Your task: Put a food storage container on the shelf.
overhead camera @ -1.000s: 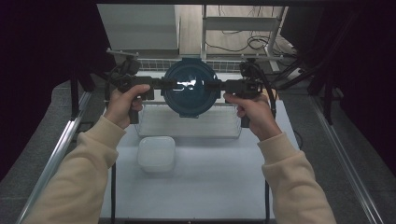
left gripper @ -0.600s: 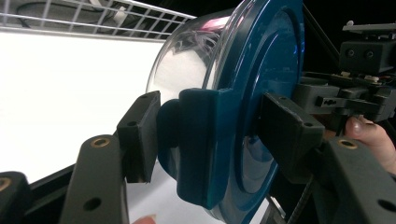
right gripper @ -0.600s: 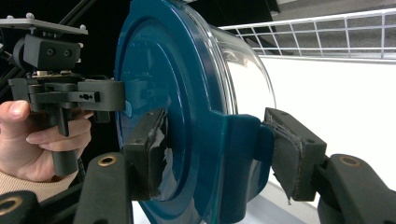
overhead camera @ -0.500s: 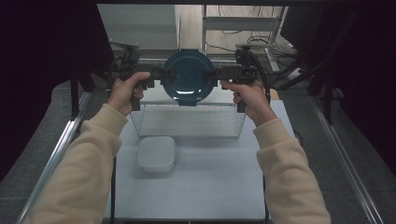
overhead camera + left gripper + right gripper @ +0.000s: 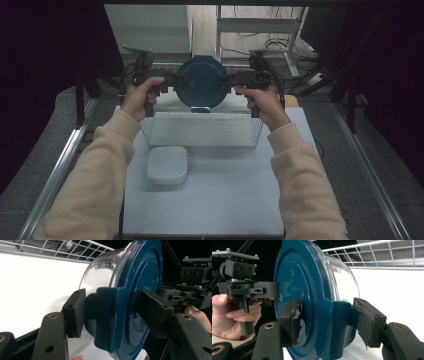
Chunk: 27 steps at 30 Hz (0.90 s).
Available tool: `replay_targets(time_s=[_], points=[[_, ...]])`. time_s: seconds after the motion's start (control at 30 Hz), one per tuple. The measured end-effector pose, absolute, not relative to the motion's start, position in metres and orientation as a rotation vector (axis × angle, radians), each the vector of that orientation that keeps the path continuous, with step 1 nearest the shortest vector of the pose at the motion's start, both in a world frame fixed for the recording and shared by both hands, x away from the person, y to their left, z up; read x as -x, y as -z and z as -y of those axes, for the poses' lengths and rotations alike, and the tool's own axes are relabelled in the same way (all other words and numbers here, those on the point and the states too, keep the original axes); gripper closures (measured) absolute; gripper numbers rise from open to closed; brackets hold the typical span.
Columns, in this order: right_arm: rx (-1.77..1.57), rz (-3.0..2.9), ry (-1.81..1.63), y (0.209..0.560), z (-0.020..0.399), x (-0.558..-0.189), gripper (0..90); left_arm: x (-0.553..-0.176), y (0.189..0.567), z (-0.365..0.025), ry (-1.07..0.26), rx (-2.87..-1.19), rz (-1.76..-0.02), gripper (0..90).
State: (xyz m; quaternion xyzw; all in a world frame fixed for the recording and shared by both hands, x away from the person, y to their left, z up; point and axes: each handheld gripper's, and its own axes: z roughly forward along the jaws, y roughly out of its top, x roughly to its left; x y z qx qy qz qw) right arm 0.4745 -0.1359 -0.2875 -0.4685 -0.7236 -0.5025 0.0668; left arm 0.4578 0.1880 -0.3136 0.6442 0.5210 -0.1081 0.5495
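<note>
Where latches protrude, round clear container (image 5: pixel 100 272) wears glossy teal lid (image 5: pixel 201 82).

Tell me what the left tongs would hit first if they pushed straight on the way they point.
The left tongs already clamp the blue-lidded container by its side latch, so that comes first; beyond it, probably the right tongs facing them.

1. Container (image 5: pixel 202 87) base hidden behind its own lid in the high view.
2. Lid (image 5: pixel 140 290) cut off at top and bottom edges in the left gripper view.
3. Basket (image 5: pixel 202 131) far wall partly hidden by the container.
</note>
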Motion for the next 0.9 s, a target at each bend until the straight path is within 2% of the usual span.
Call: replay_targets(time_s=[0.9], points=[[1.599,1.898,1.433,0.315,0.141,-0.515,37.5,-0.494,0.342,-0.183,0.321,-1.348,-1.365,39.8]])
